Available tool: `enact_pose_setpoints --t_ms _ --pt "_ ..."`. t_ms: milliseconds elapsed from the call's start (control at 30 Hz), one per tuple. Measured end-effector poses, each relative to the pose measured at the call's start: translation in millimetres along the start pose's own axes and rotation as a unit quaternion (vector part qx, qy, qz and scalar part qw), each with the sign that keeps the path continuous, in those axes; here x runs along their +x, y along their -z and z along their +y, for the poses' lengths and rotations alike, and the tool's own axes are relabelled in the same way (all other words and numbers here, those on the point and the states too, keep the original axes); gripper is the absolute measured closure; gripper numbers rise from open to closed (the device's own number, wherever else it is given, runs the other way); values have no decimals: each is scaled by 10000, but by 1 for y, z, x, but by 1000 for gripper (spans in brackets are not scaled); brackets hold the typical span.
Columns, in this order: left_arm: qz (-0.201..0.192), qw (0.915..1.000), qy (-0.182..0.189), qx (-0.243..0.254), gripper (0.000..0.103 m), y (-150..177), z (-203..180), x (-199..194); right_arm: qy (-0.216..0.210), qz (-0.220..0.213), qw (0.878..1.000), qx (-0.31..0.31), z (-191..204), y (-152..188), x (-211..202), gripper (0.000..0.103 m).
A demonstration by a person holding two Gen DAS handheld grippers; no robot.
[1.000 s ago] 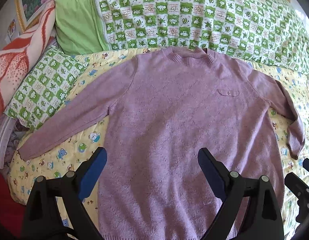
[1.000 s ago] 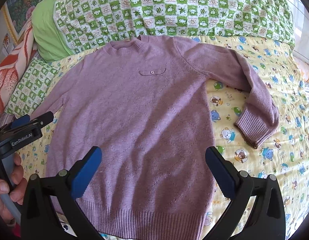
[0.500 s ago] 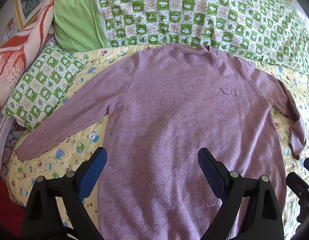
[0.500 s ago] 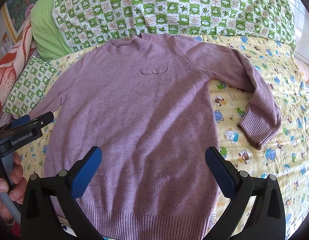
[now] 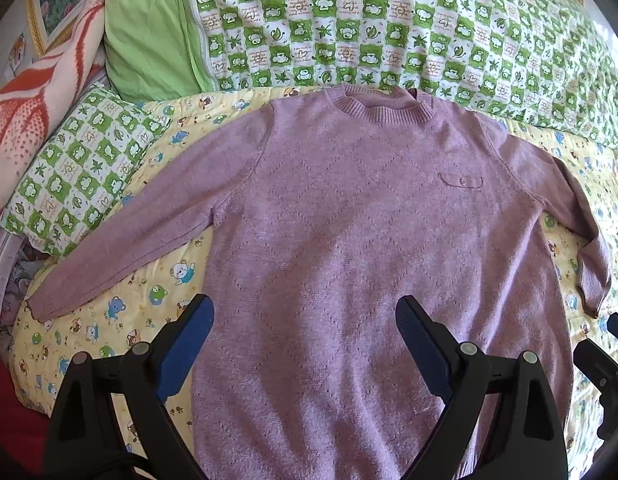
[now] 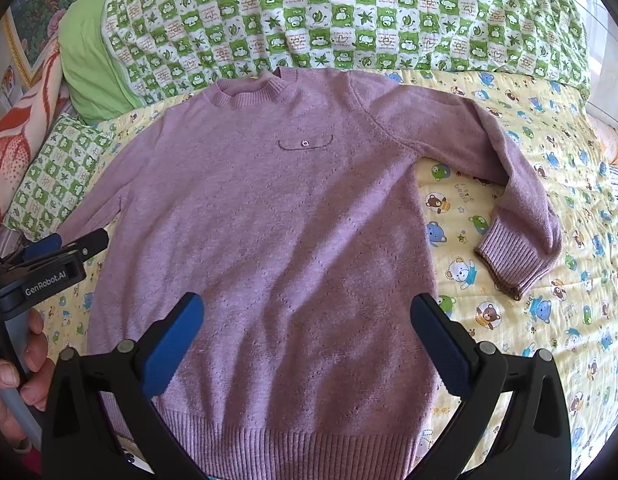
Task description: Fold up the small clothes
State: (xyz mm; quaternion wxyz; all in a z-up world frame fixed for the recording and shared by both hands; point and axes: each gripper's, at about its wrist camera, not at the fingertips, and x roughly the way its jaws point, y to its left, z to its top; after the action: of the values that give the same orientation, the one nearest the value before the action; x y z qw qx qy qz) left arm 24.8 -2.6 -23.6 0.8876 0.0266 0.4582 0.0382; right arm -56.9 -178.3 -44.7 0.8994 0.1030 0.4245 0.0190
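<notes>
A mauve knit sweater (image 5: 349, 216) lies flat and face up on a yellow cartoon-print bed sheet (image 5: 109, 320), collar at the far side. It also shows in the right wrist view (image 6: 269, 220). Its left sleeve (image 5: 121, 248) stretches out straight. Its right sleeve (image 6: 517, 196) bends back, with the ribbed cuff (image 6: 509, 260) on the sheet. My left gripper (image 5: 305, 320) is open and empty above the sweater's lower body. My right gripper (image 6: 307, 320) is open and empty above the ribbed hem (image 6: 293, 444). The left gripper also shows in the right wrist view (image 6: 65, 248), held by a hand.
A green checked quilt (image 5: 389, 28) is piled along the far side of the bed. A small green checked pillow (image 5: 81, 168) and an orange patterned blanket (image 5: 33, 108) lie at the left. The sheet (image 6: 549, 320) extends to the right of the sweater.
Both grippers have moved slightly forward over the sweater, so it sits lower and larger in both views. Both stay open. The sweater has not moved.
</notes>
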Motion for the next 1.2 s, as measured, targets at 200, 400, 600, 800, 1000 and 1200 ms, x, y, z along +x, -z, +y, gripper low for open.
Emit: enact_pose_setpoints --t_ms 200,400,600,800,1000,1200 --pt "-4 10000 -3 9 10 0 0 1 4 -6 10000 6 0 -1 0 0" --pt "-6 10000 -3 11 10 1 0 1 3 -12 10000 -8 0 -1 1 0" --pt "-5 10000 11 6 10 0 0 1 6 -5 10000 -1 -1 -1 1 0" --pt "83 10000 15 26 10 -3 -1 9 36 6 10000 47 -5 -4 4 0" --pt "242 9997 64 42 10 -6 -7 27 299 -73 9992 251 -33 -8 6 0" --pt "371 9992 91 93 10 -13 -17 48 714 -95 9945 760 -91 -21 9 1"
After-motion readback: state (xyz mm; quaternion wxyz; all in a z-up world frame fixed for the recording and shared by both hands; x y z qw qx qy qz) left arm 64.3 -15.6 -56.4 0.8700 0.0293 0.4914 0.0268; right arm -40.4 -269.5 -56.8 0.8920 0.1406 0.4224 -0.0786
